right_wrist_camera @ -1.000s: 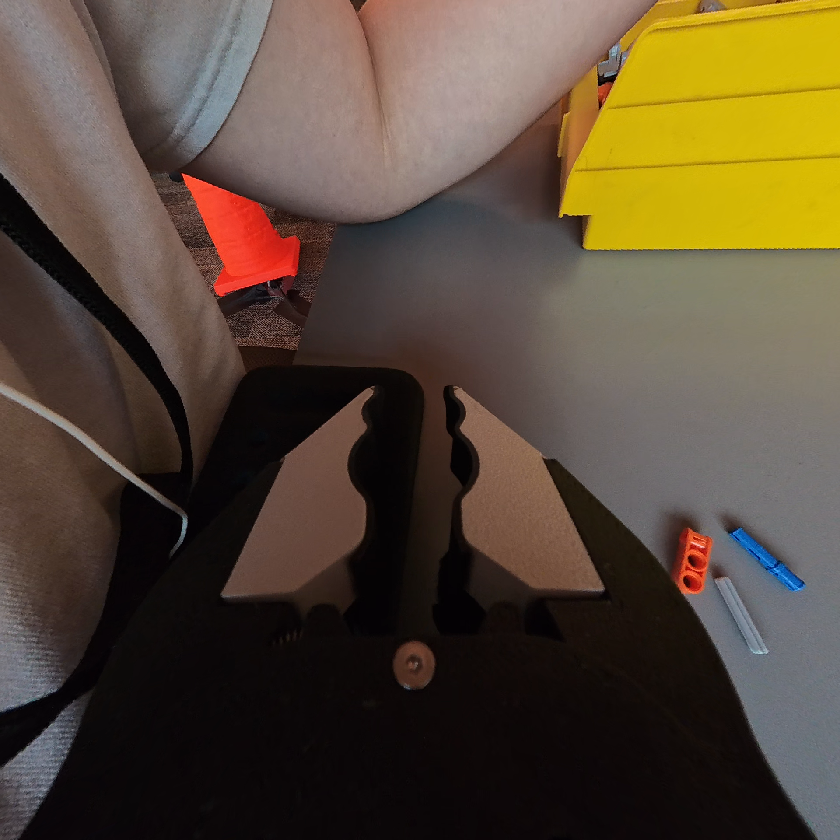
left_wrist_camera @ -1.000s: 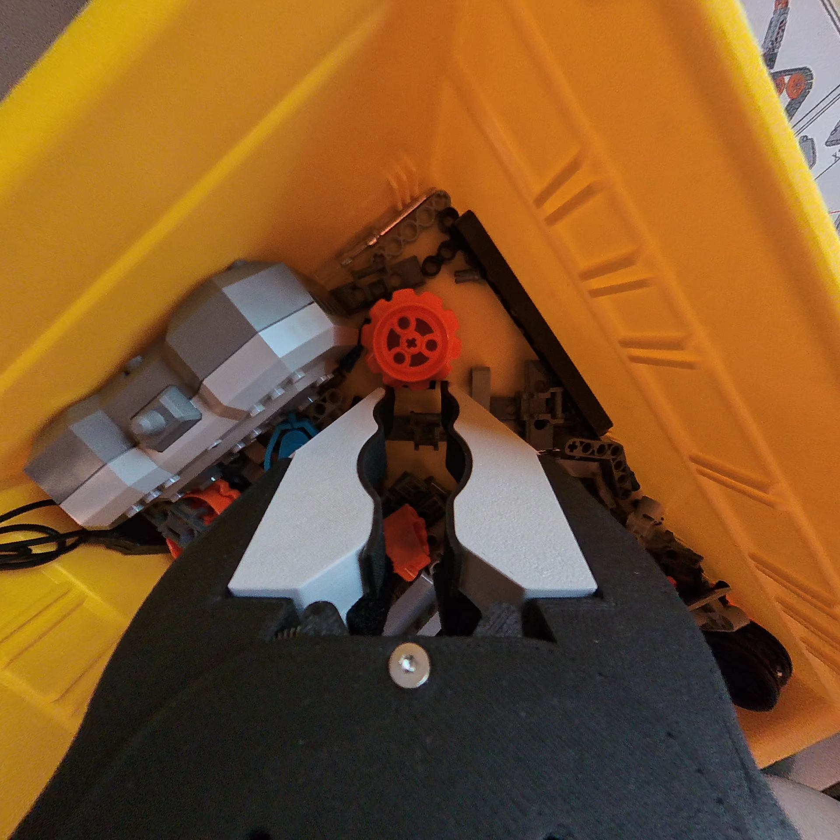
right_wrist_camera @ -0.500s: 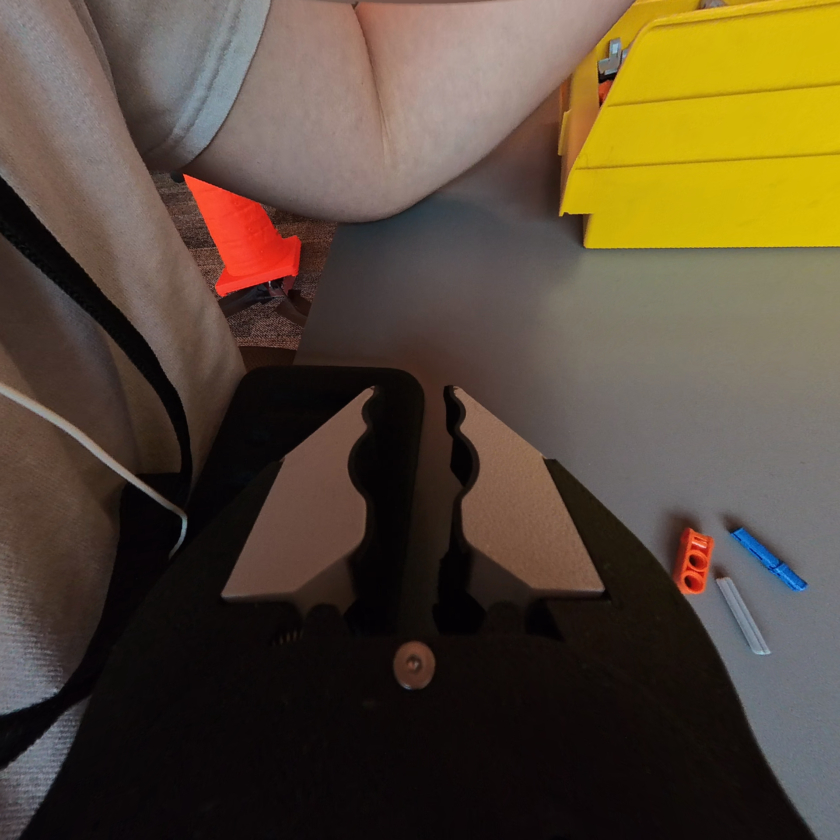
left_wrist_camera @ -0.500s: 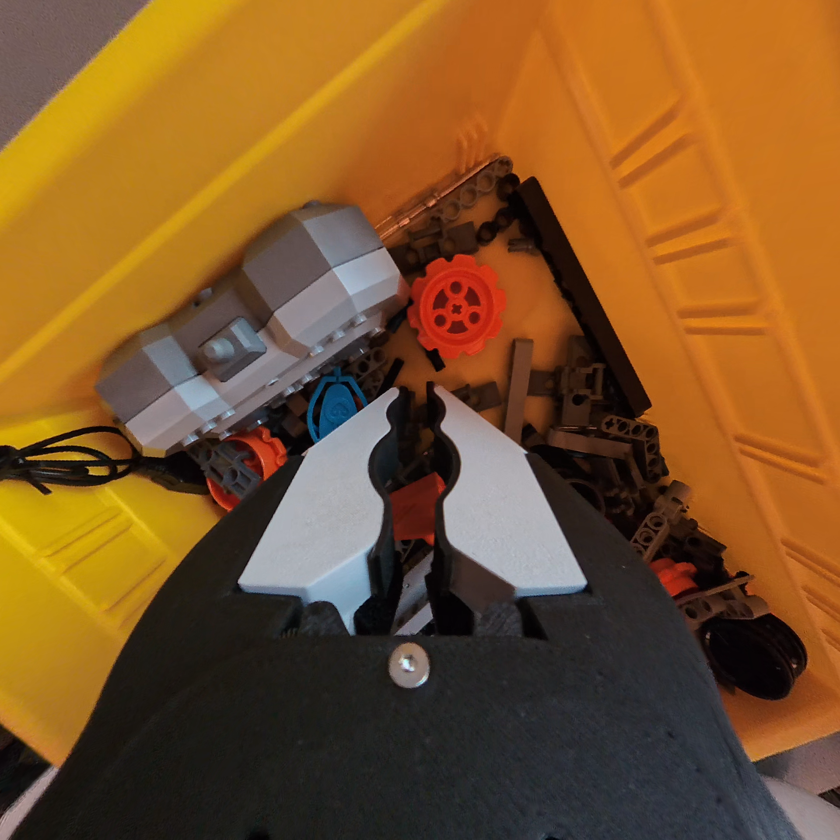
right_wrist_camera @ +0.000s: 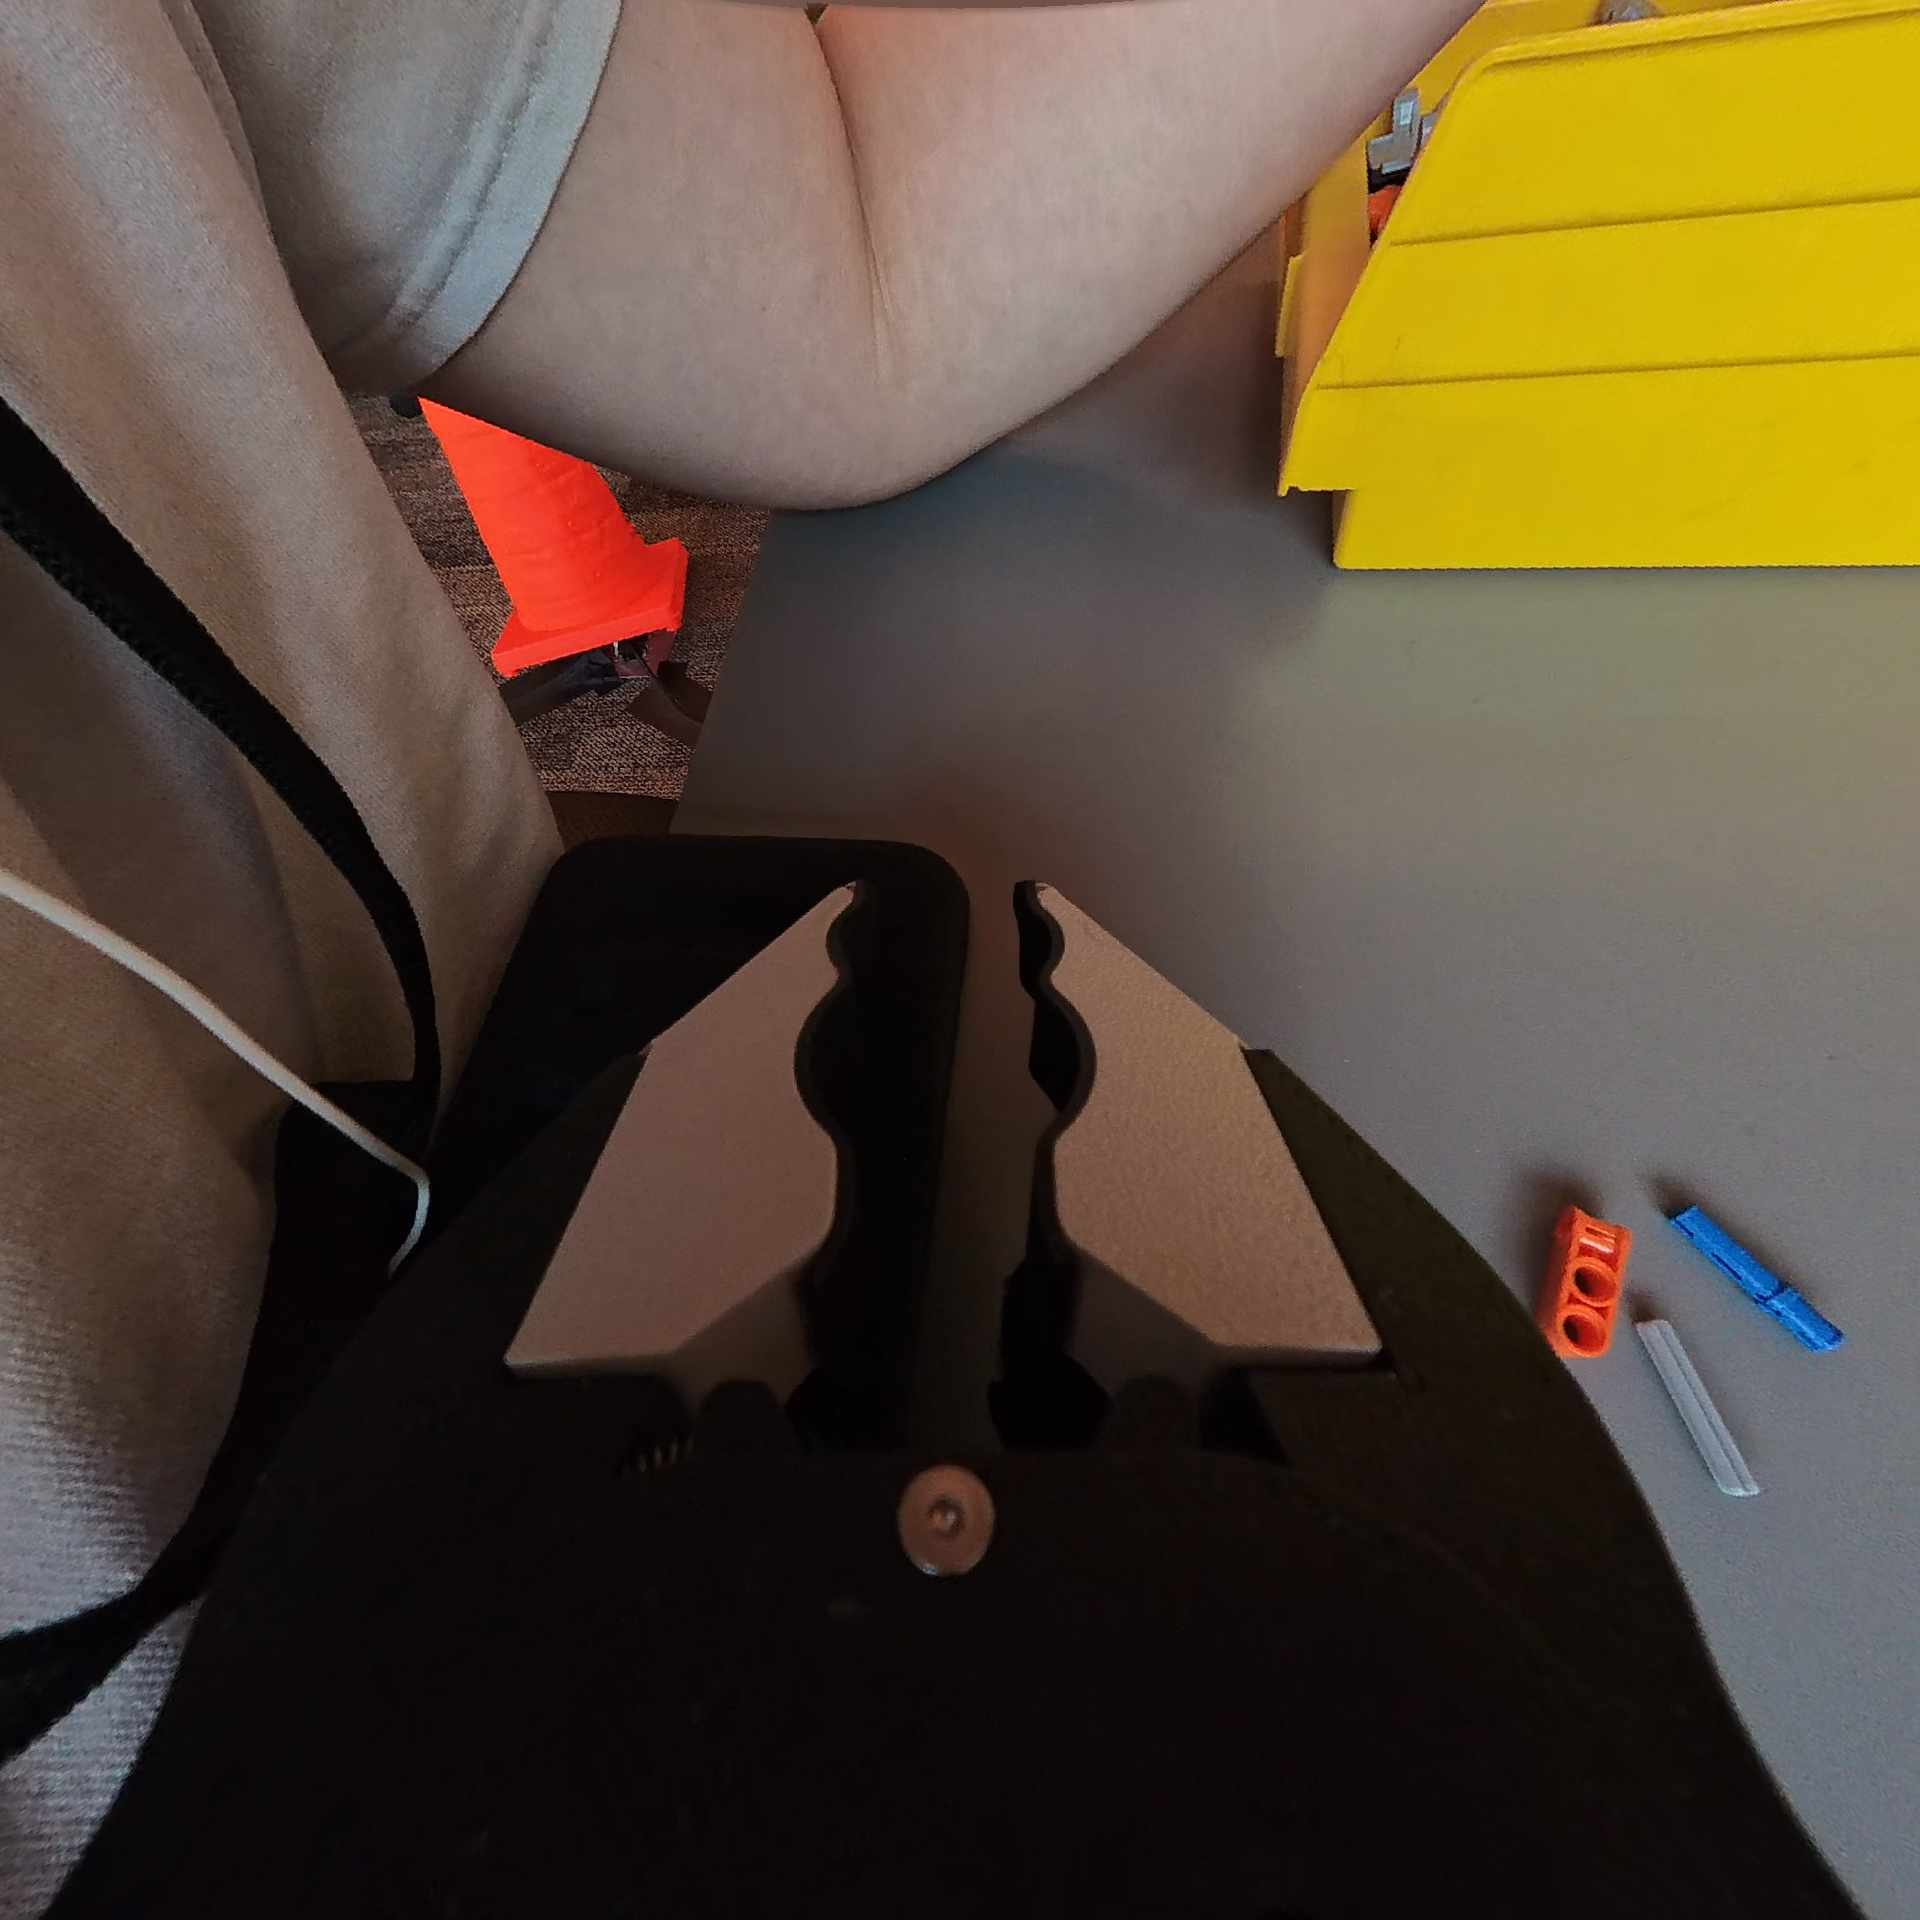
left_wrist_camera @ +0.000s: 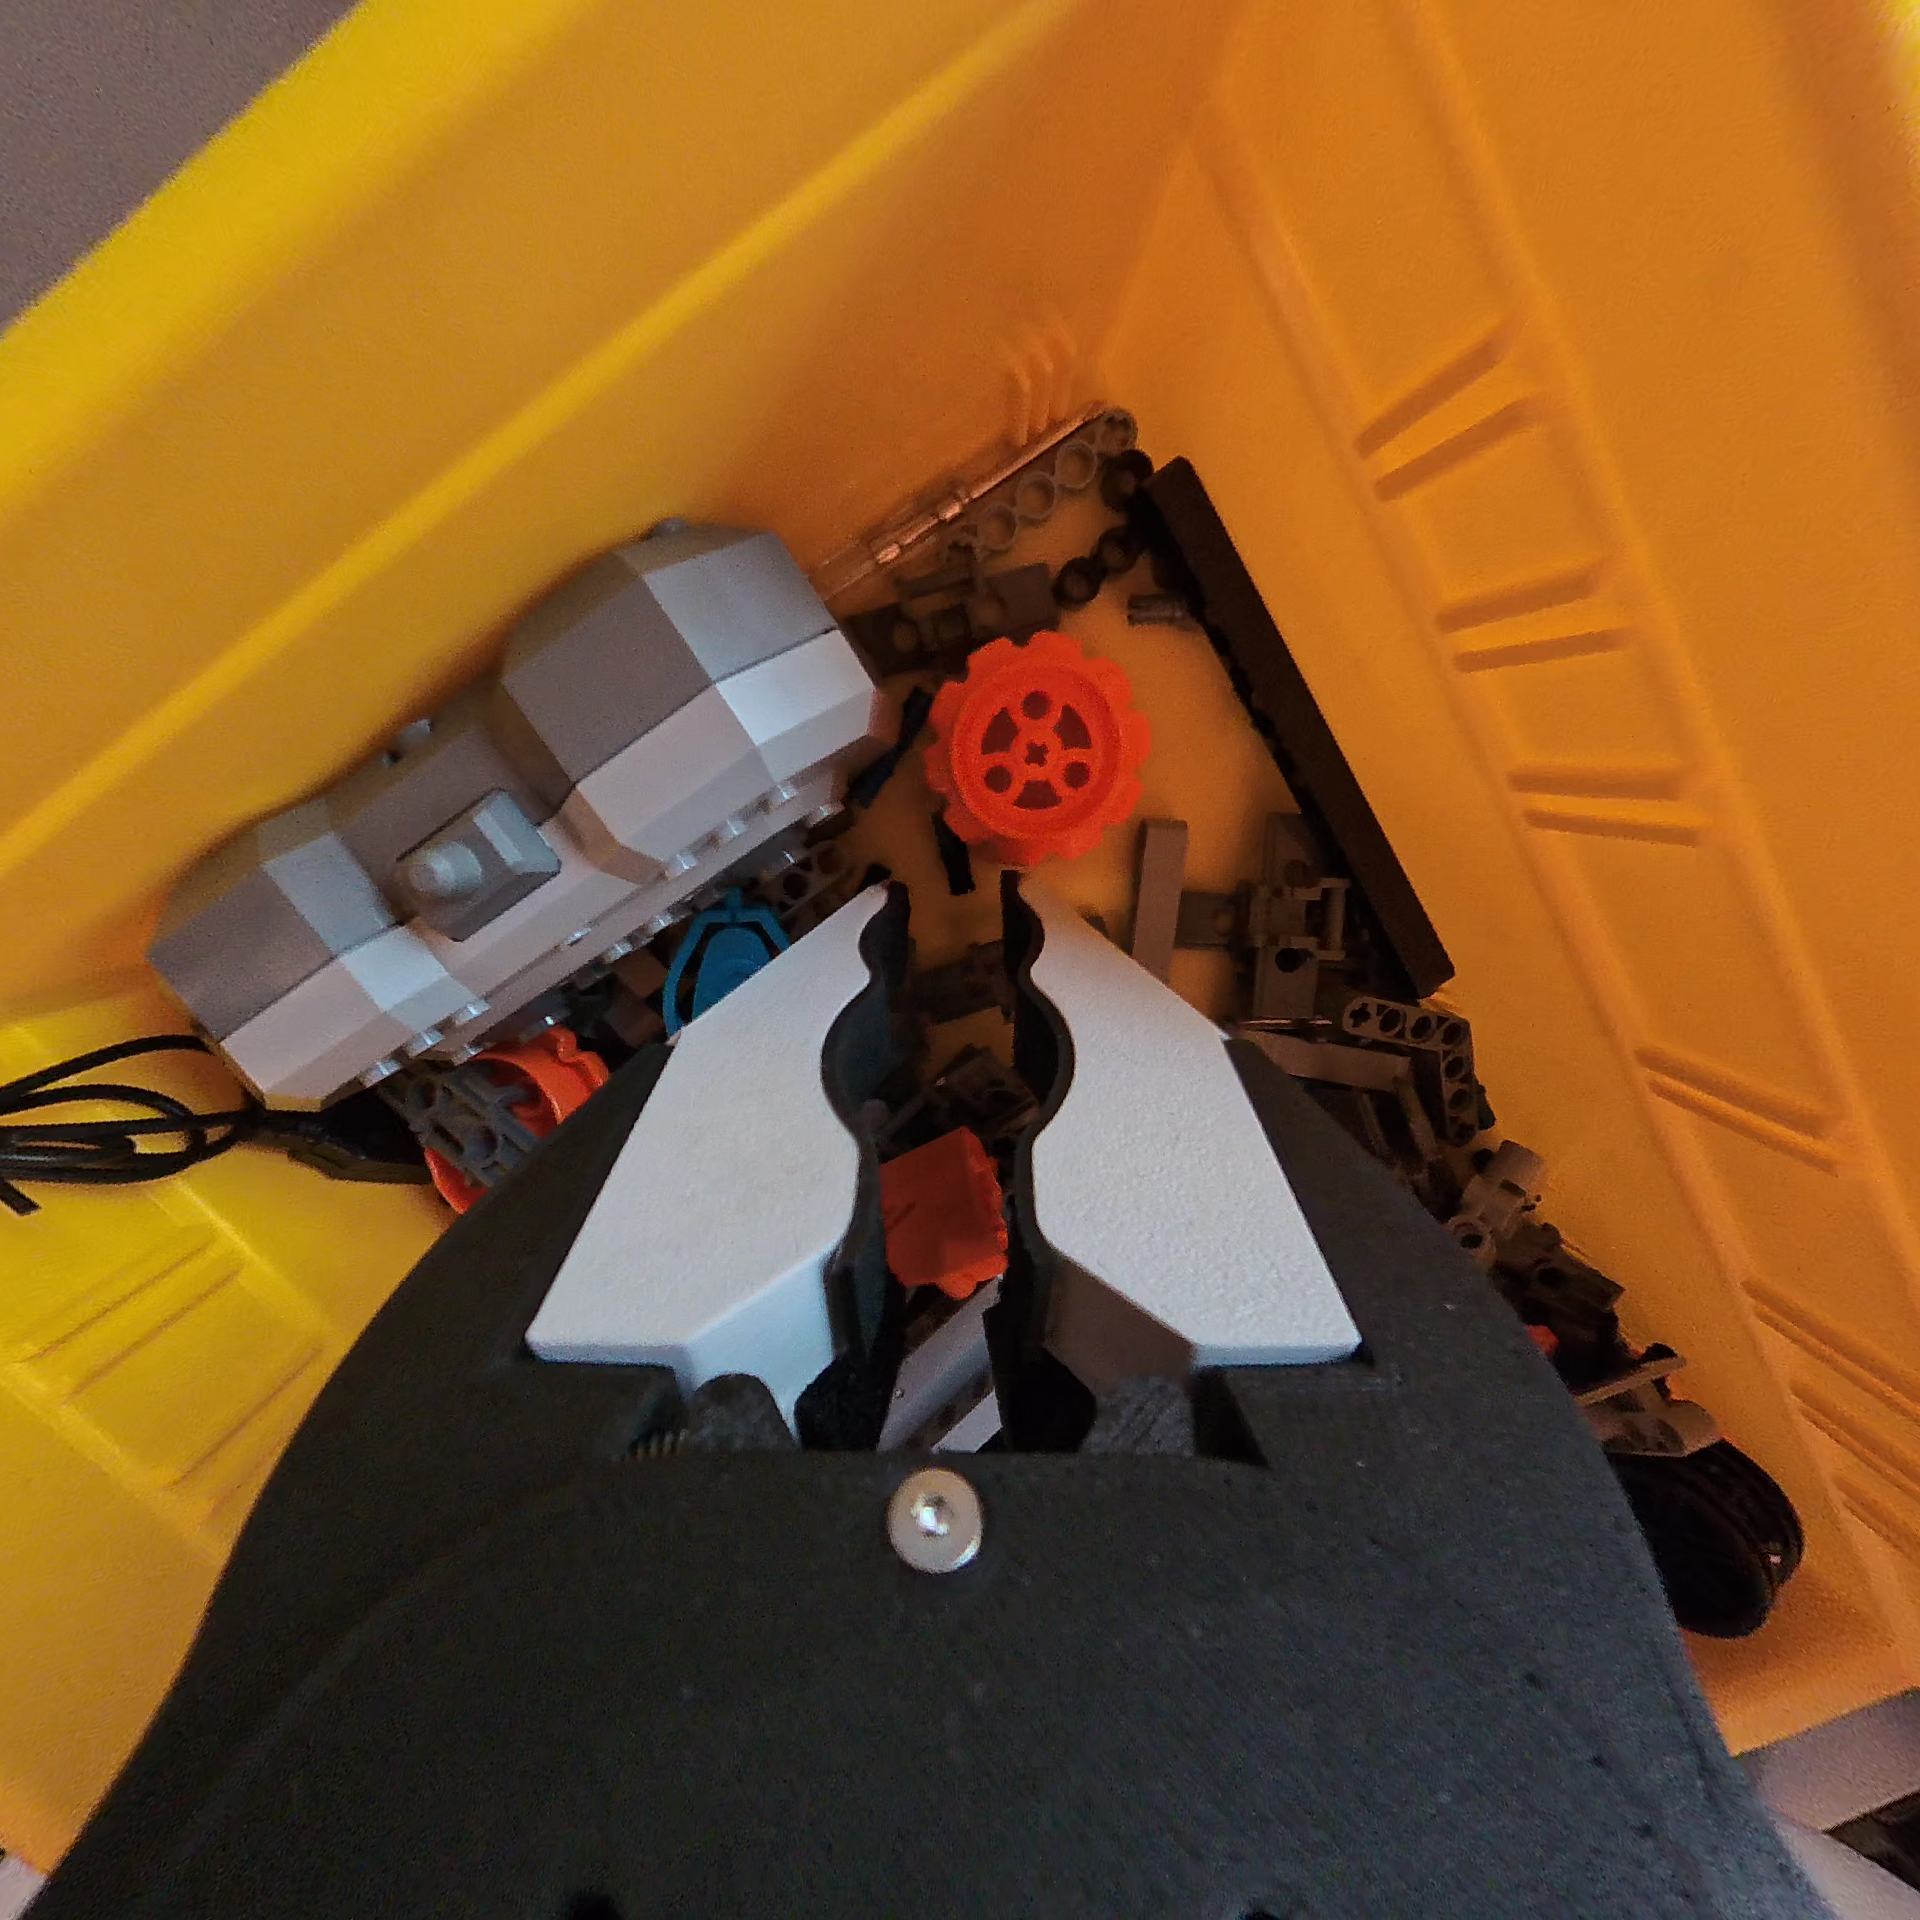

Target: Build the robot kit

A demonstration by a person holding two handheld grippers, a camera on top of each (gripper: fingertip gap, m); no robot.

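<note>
My left gripper (left_wrist_camera: pixel 953 894) is inside a yellow bin (left_wrist_camera: pixel 520 364), jaws a little apart and tips just short of an orange-red gear wheel (left_wrist_camera: pixel 1039 758). A small orange piece (left_wrist_camera: pixel 940 1210) shows in the gap between the fingers, among dark grey parts; nothing looks clamped. A large grey motor block (left_wrist_camera: pixel 540 790) lies to the left. My right gripper (right_wrist_camera: pixel 935 888) rests low over the grey table (right_wrist_camera: pixel 1351 831), jaws slightly apart. A black object with rounded corners (right_wrist_camera: pixel 727 862) lies under its left finger.
The bin also holds a blue piece (left_wrist_camera: pixel 727 956), a long black beam (left_wrist_camera: pixel 1299 727), a black tyre (left_wrist_camera: pixel 1714 1538) and a black cable (left_wrist_camera: pixel 104 1122). On the table lie an orange two-hole piece (right_wrist_camera: pixel 1587 1299), a blue pin (right_wrist_camera: pixel 1756 1294) and a pale rod (right_wrist_camera: pixel 1696 1408). A person's arm (right_wrist_camera: pixel 831 260) reaches toward the yellow bin (right_wrist_camera: pixel 1610 364). An orange cone (right_wrist_camera: pixel 561 540) stands on the floor. My right fingertips sit around 35 cm from my left ones. To reach the large grey motor block (left_wrist_camera: pixel 540 790) in a straight line is about 7 cm for my left fingers, about 40 cm for my right.
The left gripper's jaws narrowed half a second ago and have widened again. It shifted inside the bin and its tips are closer to the gear. The right gripper has not moved.
</note>
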